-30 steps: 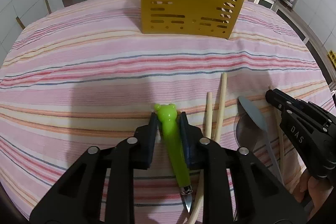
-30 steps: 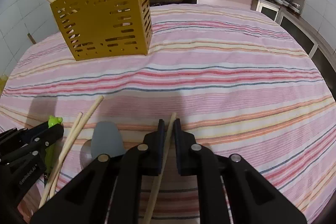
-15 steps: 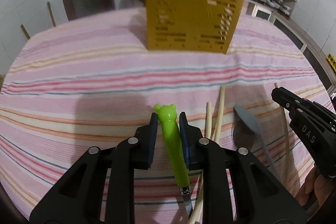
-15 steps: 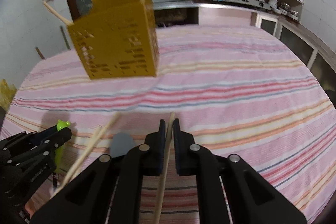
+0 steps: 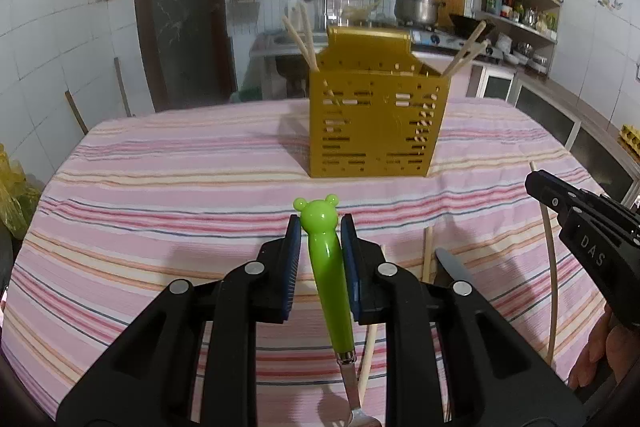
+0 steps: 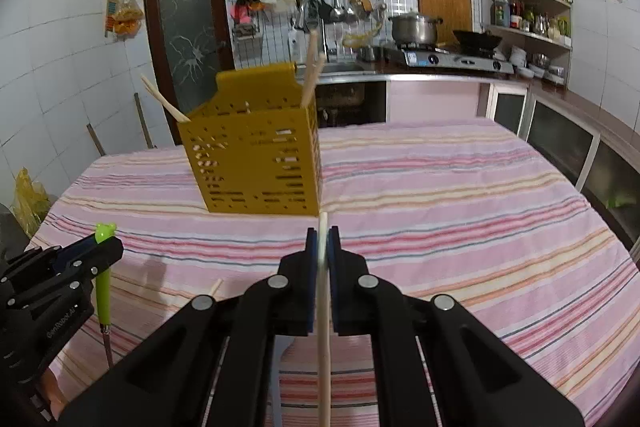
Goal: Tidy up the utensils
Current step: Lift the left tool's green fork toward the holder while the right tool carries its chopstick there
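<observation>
Green fork [image 5: 324, 267] handle-end forward, tines rearward

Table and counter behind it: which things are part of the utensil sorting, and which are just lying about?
Job:
- green bear-handled fork, in left gripper
- chopstick, in right gripper
- yellow utensil holder
- loose chopsticks and grey spoon on the striped tablecloth

Lying about:
- pot
- wok
- cutting board

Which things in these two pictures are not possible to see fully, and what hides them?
- Green fork, left wrist view: its tines are cut off by the bottom edge.
- Gray spoon, left wrist view: mostly behind the left gripper.
- Chopstick held in the right gripper, right wrist view: its lower end runs off the bottom edge.
- Yellow holder, both views: inside hidden by its walls.
</observation>
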